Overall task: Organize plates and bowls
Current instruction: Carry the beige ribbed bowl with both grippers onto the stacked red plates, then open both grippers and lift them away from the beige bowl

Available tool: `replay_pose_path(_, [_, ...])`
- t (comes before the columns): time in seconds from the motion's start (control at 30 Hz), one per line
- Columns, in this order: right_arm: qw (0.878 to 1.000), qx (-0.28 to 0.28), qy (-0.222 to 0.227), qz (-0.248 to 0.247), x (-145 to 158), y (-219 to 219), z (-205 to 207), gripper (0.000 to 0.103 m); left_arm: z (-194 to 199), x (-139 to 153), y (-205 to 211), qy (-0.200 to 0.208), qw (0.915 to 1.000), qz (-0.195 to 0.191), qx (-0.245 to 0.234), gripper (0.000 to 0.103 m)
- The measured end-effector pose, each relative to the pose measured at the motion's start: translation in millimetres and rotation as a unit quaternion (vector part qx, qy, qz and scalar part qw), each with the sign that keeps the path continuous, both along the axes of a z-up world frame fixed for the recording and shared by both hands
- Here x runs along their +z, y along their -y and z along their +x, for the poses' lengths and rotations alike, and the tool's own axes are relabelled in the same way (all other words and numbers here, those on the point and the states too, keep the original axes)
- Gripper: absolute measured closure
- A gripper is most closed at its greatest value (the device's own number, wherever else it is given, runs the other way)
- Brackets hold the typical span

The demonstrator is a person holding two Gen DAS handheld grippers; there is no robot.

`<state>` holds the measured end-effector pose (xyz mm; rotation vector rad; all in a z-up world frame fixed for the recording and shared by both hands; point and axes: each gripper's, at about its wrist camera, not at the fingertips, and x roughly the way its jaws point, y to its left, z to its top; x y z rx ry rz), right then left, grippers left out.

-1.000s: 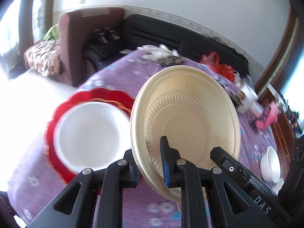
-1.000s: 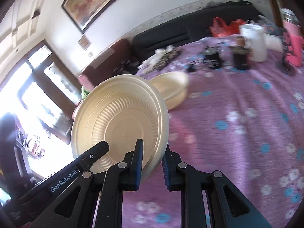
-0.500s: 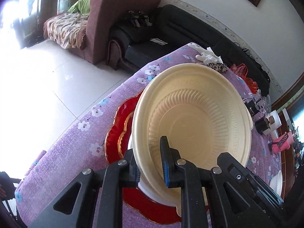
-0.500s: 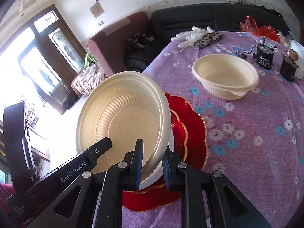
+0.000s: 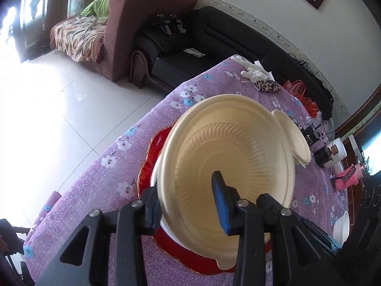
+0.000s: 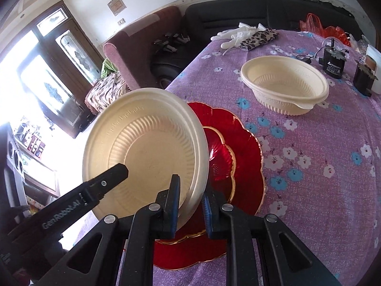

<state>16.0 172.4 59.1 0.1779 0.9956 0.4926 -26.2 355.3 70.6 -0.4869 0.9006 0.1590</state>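
Observation:
A cream ribbed bowl [image 6: 147,157] hangs tilted over a stack of red scalloped plates [image 6: 240,157] on the purple flowered tablecloth. My right gripper [image 6: 190,197] is shut on the bowl's near rim. In the left wrist view the same cream bowl [image 5: 228,162] has its rim between the jaws of my left gripper [image 5: 187,200]. Those jaws are opening, and the pads stand off the rim. A white plate's edge [image 5: 166,228] shows under the bowl, on the red plates [image 5: 150,166]. A second cream bowl [image 6: 285,88] sits upright farther back on the table.
White gloves and a leopard-print pouch [image 6: 257,37] lie at the table's far end. Small black devices [image 6: 333,66] and a white cup stand at the right. A small white bowl [image 5: 340,224] sits near the right edge. The table drops off to the floor on the left.
Both grippers carried the cream bowl across the table to above the red plates and lowered it. In the last half second the left jaws spread apart off the rim; the right stayed clamped.

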Motion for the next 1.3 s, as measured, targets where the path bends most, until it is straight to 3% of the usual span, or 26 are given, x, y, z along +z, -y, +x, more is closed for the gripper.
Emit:
replay_pose_path(0.13, [1.0,-0.004,0.01,-0.009,2.8,-1.6,-4.0,0.083,-3.4,5.9,4.9,0.005,0.9999,0.001,-0.015,0.043])
replay_pose_path(0.23, [0.999,-0.004,0.027,-0.029,5.9,-3.9,-7.6,0.083,-4.0,8.6,6.4,0.007,0.9997,0.0,-0.024,0.038])
replay_pose_path(0.33, [0.998,-0.002,0.039,-0.05,8.5,-6.3,-11.2,0.084,-7.2,11.0,-2.1,0.029,0.9987,-0.031,-0.027,0.027])
replay_pose_path(0.47, [0.996,-0.003,0.049,-0.073,8.2,-9.8,-12.8,0.084,-11.1,7.7,-18.6,0.044,0.9963,-0.072,-0.016,0.027])
replay_pose_path(0.6, [0.997,-0.005,0.049,-0.067,6.6,-7.3,-10.6,0.084,-23.0,6.8,-35.5,0.063,0.9941,-0.087,0.013,0.027])
replay_pose_path(0.77, [0.999,-0.019,0.048,-0.016,12.3,6.3,-10.0,0.08,-45.1,19.7,-40.5,0.085,0.9935,-0.063,0.042,0.027])
replay_pose_path(0.87, [0.998,-0.032,0.062,0.0,21.4,15.4,-17.5,0.076,-64.6,35.5,-30.9,0.105,0.9926,-0.029,0.053,0.027])
replay_pose_path(1.1, [0.994,-0.042,0.102,-0.009,27.1,56.0,-57.7,0.057,-121.7,66.5,26.1,0.158,0.9854,0.051,0.035,0.021])
replay_pose_path(1.3, [0.993,-0.058,0.097,-0.023,2.0,114.7,-97.8,0.057,-142.9,67.7,89.9,0.181,0.9769,0.113,0.004,0.021])
